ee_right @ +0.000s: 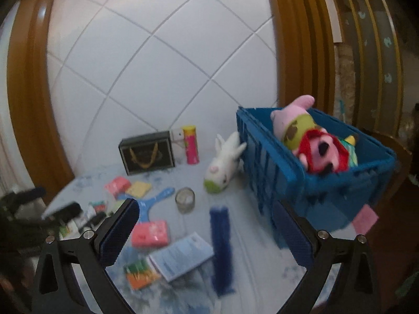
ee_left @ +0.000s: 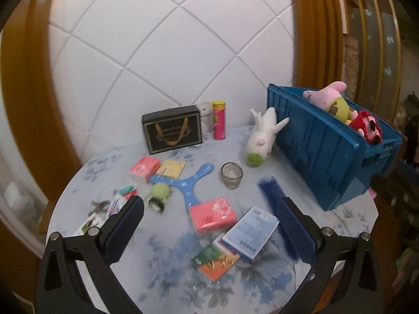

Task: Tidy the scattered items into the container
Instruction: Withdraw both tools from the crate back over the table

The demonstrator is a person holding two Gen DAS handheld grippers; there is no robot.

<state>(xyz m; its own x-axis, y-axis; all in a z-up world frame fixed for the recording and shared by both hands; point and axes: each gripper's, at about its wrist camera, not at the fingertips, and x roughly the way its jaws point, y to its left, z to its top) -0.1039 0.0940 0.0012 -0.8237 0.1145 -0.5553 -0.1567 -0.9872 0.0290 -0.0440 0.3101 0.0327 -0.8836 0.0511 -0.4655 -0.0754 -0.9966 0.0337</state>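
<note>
Hovering spread and empty, both the left gripper (ee_left: 209, 225) and right gripper (ee_right: 207, 231) could pinch the white plush rabbit (ee_left: 262, 136): light, soft, best squeezed mid-body.

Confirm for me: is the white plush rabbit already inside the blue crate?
No, the white plush rabbit lies on the table, its ears leaning against the outer wall of the blue crate.

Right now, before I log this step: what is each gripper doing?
Left gripper: open, holding nothing.
Right gripper: open, holding nothing.
</note>
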